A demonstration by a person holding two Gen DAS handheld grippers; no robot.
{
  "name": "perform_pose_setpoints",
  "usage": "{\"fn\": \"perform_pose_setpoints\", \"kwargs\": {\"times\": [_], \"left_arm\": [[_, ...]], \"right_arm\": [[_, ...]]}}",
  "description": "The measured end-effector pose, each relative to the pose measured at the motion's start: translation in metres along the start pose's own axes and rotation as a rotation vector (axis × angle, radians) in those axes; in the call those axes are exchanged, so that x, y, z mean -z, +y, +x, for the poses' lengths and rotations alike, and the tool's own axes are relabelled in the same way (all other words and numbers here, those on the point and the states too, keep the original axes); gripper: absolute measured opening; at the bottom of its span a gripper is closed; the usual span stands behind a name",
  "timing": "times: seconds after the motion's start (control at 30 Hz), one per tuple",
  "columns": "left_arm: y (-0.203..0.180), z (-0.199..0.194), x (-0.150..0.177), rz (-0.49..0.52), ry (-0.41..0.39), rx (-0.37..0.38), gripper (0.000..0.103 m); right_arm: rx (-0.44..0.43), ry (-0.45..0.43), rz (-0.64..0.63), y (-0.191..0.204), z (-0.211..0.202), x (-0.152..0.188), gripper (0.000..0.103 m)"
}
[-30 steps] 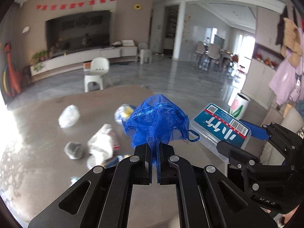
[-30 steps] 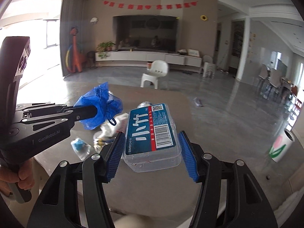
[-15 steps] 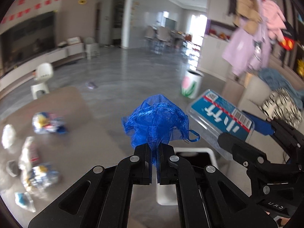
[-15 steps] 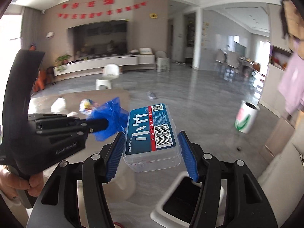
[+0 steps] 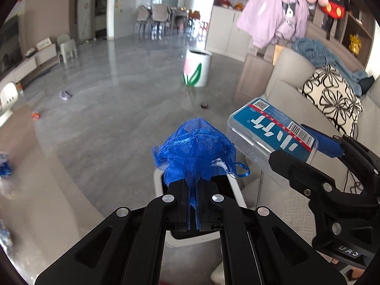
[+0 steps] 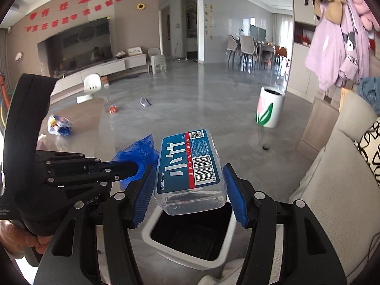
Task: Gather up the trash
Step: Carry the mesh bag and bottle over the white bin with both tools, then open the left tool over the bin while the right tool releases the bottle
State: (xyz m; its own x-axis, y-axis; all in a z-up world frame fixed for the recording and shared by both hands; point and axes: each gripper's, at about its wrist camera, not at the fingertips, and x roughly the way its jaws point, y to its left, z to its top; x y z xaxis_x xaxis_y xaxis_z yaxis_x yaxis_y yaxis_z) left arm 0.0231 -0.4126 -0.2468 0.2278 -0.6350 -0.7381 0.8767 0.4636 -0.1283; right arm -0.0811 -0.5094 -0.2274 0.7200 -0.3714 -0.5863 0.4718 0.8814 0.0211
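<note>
Above a white bin [image 6: 190,258], left fingers [image 5: 193,190] clenched on blue mesh [image 5: 194,149], right fingers [image 6: 142,190] clamping a plastic box [image 6: 187,166].

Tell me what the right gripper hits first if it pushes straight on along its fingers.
Probably the white bin: the right gripper, clamped on the clear plastic box, points down toward its open mouth, though depth is unclear.

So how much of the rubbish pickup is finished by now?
Nothing shows as binned yet. In hand: crumpled blue mesh netting and a clear plastic box with a blue label, both over the white rectangular bin. Left: the blue-and-white wrappers on the brown table.
</note>
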Motion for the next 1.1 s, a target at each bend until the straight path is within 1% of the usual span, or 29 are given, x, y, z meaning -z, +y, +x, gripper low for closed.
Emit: {"fn": "perform_pose_setpoints", "kwargs": {"times": [0.2, 0.23, 0.27, 0.3, 0.33, 0.4, 0.6, 0.7, 0.73, 0.77, 0.83, 0.93, 1.0, 1.1], "left_arm": [[-0.018, 0.04, 0.003, 0.027, 0.067, 0.042, 0.003], [-0.021, 0.049, 0.004, 0.044, 0.091, 0.047, 0.012], [-0.026, 0.059, 0.004, 0.059, 0.121, 0.045, 0.048], [-0.03, 0.075, 0.007, 0.08, 0.181, 0.033, 0.077], [-0.032, 0.085, 0.01, 0.09, 0.201, 0.007, 0.096], [-0.036, 0.099, 0.017, 0.124, 0.203, -0.033, 0.097], [-0.033, 0.101, 0.016, 0.133, 0.194, -0.054, 0.097], [-0.026, 0.103, 0.015, 0.143, 0.184, -0.104, 0.097], [-0.022, 0.103, 0.014, 0.143, 0.178, -0.136, 0.097], [-0.019, 0.105, 0.012, 0.136, 0.173, -0.173, 0.097], [-0.003, 0.102, 0.011, 0.095, 0.165, -0.215, 0.097], [0.019, 0.092, 0.006, 0.024, 0.137, -0.24, 0.097], [0.025, 0.089, 0.003, 0.009, 0.131, -0.25, 0.097], [0.033, 0.084, 0.003, 0.009, 0.111, -0.283, 0.097]], "right_arm": [[0.021, 0.032, 0.04, -0.035, 0.013, 0.018, 0.059], [0.028, 0.038, 0.05, -0.04, 0.016, 0.022, 0.059], [0.031, 0.046, 0.056, -0.044, 0.018, 0.024, 0.059], [0.036, 0.053, 0.063, -0.046, 0.019, 0.026, 0.059], [0.042, 0.059, 0.069, -0.049, 0.021, 0.028, 0.059], [0.046, 0.074, 0.081, -0.054, 0.026, 0.033, 0.059], [0.04, 0.104, 0.094, -0.057, 0.037, 0.041, 0.059], [0.024, 0.114, 0.098, -0.057, 0.047, 0.041, 0.059], [0.018, 0.119, 0.099, -0.055, 0.052, 0.042, 0.059], [0.014, 0.123, 0.101, -0.056, 0.057, 0.042, 0.059], [-0.006, 0.142, 0.105, -0.055, 0.068, 0.043, 0.059], [-0.034, 0.159, 0.098, -0.046, 0.085, 0.045, 0.059], [-0.043, 0.167, 0.094, -0.042, 0.093, 0.047, 0.059], [-0.036, 0.218, 0.081, -0.037, 0.11, 0.05, 0.06]]}}
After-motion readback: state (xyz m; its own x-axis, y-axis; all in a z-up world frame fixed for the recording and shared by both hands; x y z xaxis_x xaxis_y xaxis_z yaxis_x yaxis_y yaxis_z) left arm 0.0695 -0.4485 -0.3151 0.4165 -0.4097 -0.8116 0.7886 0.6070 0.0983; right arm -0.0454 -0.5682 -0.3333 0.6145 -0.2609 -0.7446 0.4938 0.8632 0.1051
